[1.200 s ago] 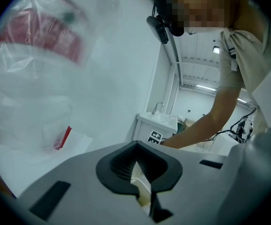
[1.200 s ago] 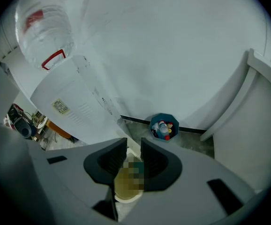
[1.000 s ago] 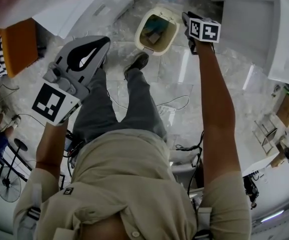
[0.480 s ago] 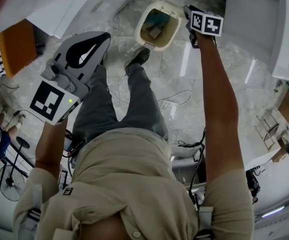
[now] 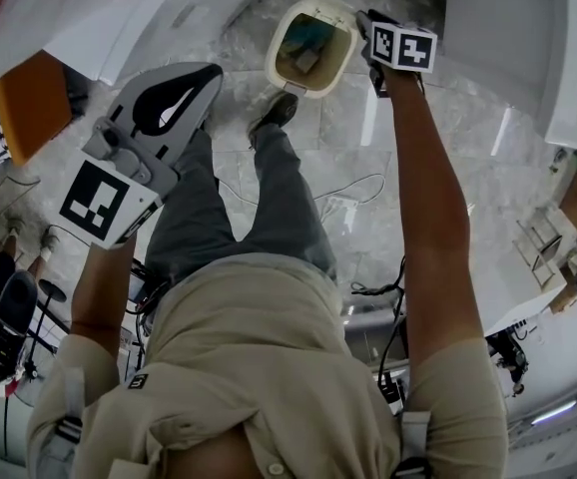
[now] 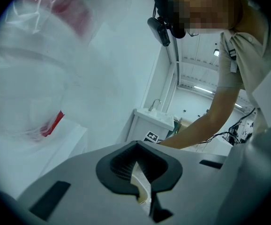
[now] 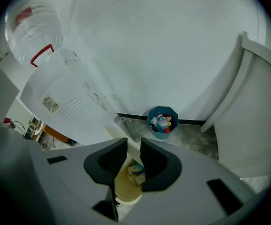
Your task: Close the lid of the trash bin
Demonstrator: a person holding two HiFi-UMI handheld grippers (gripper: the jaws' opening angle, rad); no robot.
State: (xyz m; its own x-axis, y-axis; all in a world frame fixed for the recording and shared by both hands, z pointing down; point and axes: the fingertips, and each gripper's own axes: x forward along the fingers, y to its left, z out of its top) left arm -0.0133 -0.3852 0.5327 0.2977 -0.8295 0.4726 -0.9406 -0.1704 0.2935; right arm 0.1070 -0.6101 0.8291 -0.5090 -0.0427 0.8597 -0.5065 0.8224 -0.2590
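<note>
The right gripper [image 7: 133,144], jaws slightly spread and empty, is drawing nearer the still-open trash bin [image 5: 273,60] while the left gripper [image 5: 209,76], jaws pressed together, is idling.

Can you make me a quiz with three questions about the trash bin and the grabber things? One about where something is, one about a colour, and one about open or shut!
1. Where is the right gripper?
A. Resting on the shoe
B. Right beside the trash bin's rim
C. Behind the person's back

2. What colour is the small bucket by the wall?
A. Blue
B. Red
C. Yellow

3. How is the trash bin right now?
A. Shut with its lid down
B. Tipped over on its side
C. Open at the top

Answers:
1 is B, because the head view shows the right gripper at the bin's edge.
2 is A, because the right gripper view shows a blue bucket against the wall.
3 is C, because you can look straight in and see rubbish inside.
</note>
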